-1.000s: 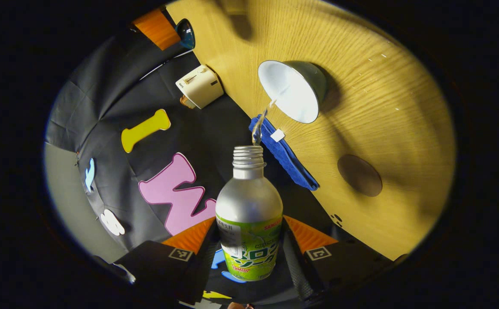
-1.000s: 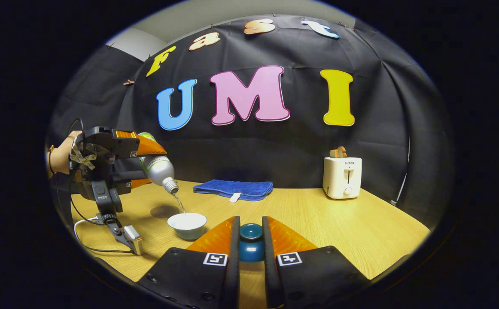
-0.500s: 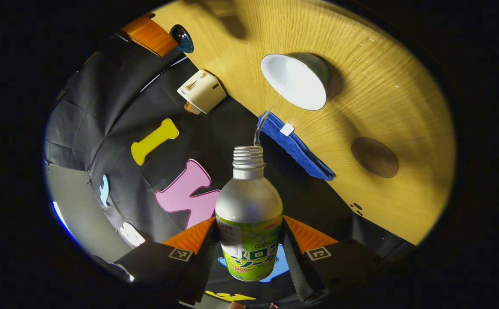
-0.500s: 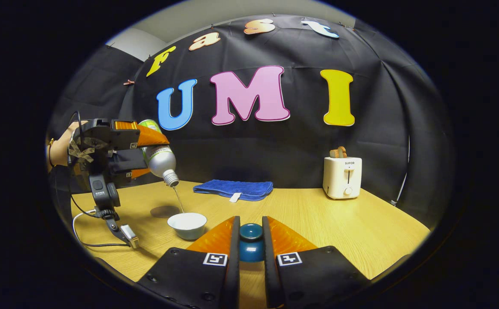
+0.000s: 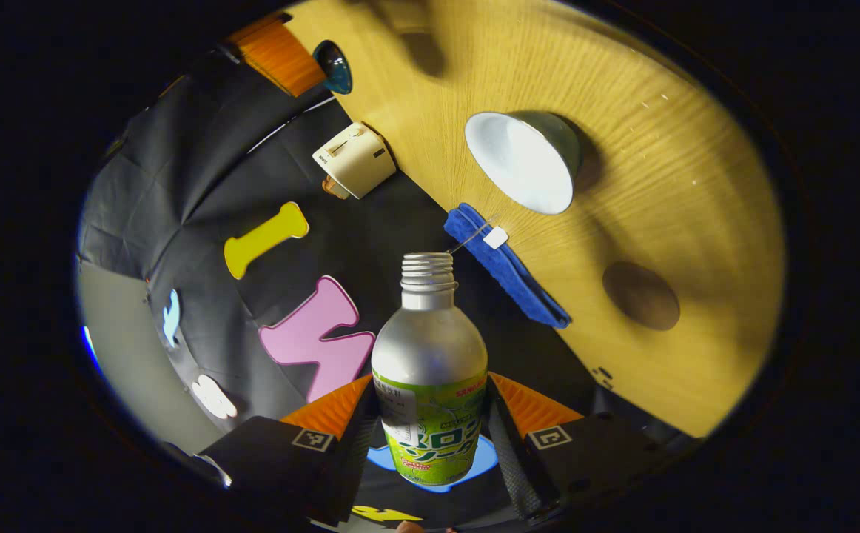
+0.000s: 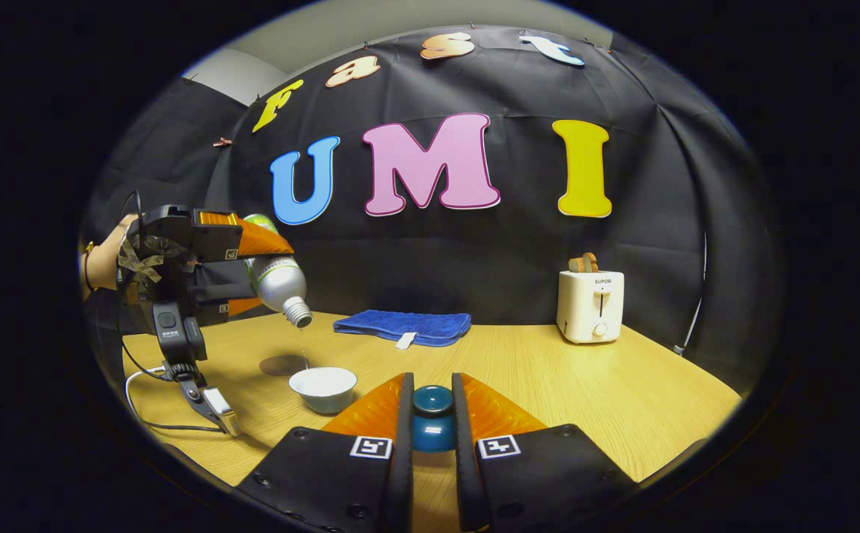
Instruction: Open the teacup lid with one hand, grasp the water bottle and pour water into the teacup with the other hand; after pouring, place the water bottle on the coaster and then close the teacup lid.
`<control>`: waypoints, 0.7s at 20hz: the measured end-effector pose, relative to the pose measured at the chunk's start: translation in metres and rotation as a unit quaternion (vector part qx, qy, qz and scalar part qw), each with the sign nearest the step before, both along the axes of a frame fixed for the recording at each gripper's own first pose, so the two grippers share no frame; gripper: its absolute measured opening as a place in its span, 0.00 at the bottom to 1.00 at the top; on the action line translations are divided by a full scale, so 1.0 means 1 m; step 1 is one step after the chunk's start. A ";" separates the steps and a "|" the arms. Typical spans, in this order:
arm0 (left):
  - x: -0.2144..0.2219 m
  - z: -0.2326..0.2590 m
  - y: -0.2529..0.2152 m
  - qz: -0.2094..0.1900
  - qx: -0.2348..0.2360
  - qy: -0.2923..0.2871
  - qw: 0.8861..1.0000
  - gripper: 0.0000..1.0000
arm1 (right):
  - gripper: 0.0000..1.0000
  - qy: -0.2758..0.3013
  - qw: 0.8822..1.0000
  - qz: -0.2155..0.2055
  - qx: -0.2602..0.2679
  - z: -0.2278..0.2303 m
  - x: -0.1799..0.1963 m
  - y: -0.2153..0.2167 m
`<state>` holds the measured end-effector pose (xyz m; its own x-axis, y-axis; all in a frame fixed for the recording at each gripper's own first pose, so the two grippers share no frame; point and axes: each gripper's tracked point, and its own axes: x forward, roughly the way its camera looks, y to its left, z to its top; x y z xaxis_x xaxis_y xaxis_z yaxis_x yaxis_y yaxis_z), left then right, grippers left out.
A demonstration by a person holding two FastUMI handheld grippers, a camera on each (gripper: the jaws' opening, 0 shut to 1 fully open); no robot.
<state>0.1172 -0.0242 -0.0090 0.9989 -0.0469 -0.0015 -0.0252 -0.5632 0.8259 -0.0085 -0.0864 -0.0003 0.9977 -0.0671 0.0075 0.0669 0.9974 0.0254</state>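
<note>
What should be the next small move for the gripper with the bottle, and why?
Probably tip the water bottle back upright. The left gripper holds it tilted above the teacup, the stream looks almost finished, and the coaster beside the cup is bare.

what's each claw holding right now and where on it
The left claw grips the water bottle across its labelled lower body, tipped toward the teacup. The right claw pinches the teacup lid by its sides.
</note>
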 end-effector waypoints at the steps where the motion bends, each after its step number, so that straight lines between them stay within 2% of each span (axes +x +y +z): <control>1: 0.000 -0.011 0.003 0.004 -0.047 0.020 0.999 0.80 | 0.28 0.000 1.000 0.000 0.000 0.000 0.000 0.000; 4: -0.002 -0.036 0.001 0.011 -0.187 0.068 0.980 0.80 | 0.27 0.000 1.000 0.000 0.000 0.000 0.000 0.000; 6: -0.008 -0.049 -0.005 0.010 -0.278 0.091 0.956 0.81 | 0.28 0.000 1.000 0.000 0.000 -0.001 0.000 0.000; 7: -0.010 -0.055 -0.009 0.009 -0.325 0.105 0.940 0.80 | 0.28 0.000 1.000 0.000 0.000 -0.001 0.000 0.000; 8: -0.011 -0.057 -0.015 0.003 -0.373 0.117 0.920 0.80 | 0.28 0.000 1.000 0.000 0.000 -0.001 0.000 0.000; 10: -0.014 -0.057 -0.030 -0.014 -0.464 0.141 0.874 0.80 | 0.28 0.000 1.000 0.000 0.000 0.000 0.001 0.000; 11: -0.017 -0.053 -0.035 -0.025 -0.509 0.150 0.848 0.80 | 0.28 0.000 1.000 0.000 0.000 -0.001 0.000 0.000; 14: -0.021 -0.039 -0.041 -0.044 -0.632 0.164 0.756 0.79 | 0.28 0.000 1.000 0.000 0.000 0.000 0.000 0.000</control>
<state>0.0963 -0.0656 -0.0481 0.9473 -0.2851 -0.1465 0.3067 0.6734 0.6727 -0.0086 -0.0862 -0.0005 0.9977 -0.0676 0.0075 0.0674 0.9974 0.0261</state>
